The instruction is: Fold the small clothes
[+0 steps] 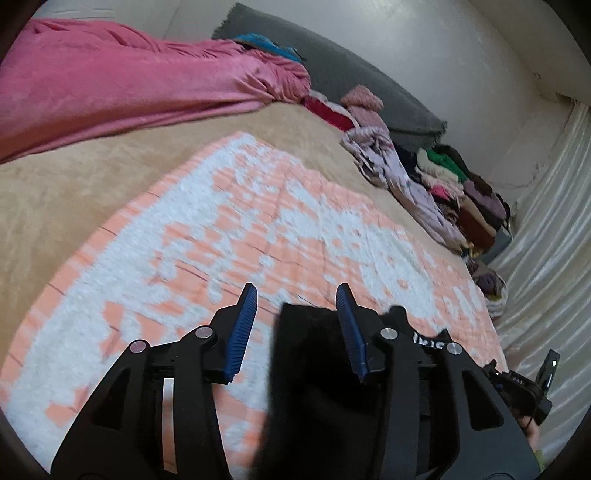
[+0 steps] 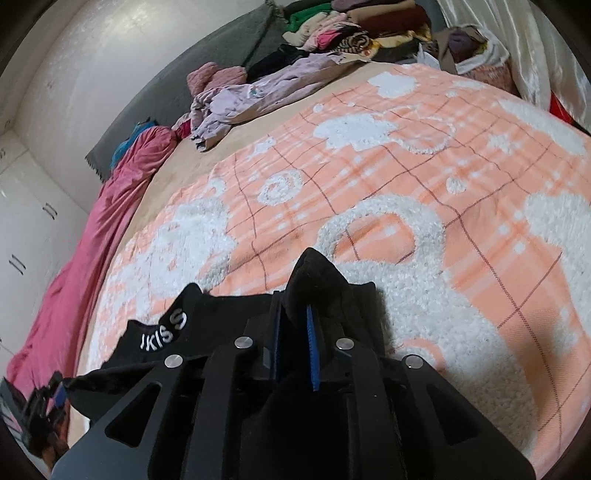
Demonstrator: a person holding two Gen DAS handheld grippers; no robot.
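Note:
A small black garment [image 2: 221, 314] with white lettering [image 2: 162, 334] lies on the peach-and-white bedspread [image 2: 424, 166]. In the right wrist view my right gripper [image 2: 295, 325] is shut on a raised fold of it, and black cloth peaks over the fingertips. In the left wrist view my left gripper [image 1: 296, 291] stands open just above the bedspread [image 1: 221, 221]. The black garment [image 1: 306, 362] lies between its blue pads [image 1: 243, 321], close to the right-hand one and apart from the left-hand one.
A pink blanket [image 1: 110, 85] and a grey throw [image 1: 351, 74] lie along the bed's far side. A lilac garment [image 2: 251, 96] and a pile of mixed clothes [image 2: 351, 29] sit at the far edge. A white curtain [image 1: 546, 221] hangs beside the bed and white cupboard doors [image 2: 29, 229] stand behind.

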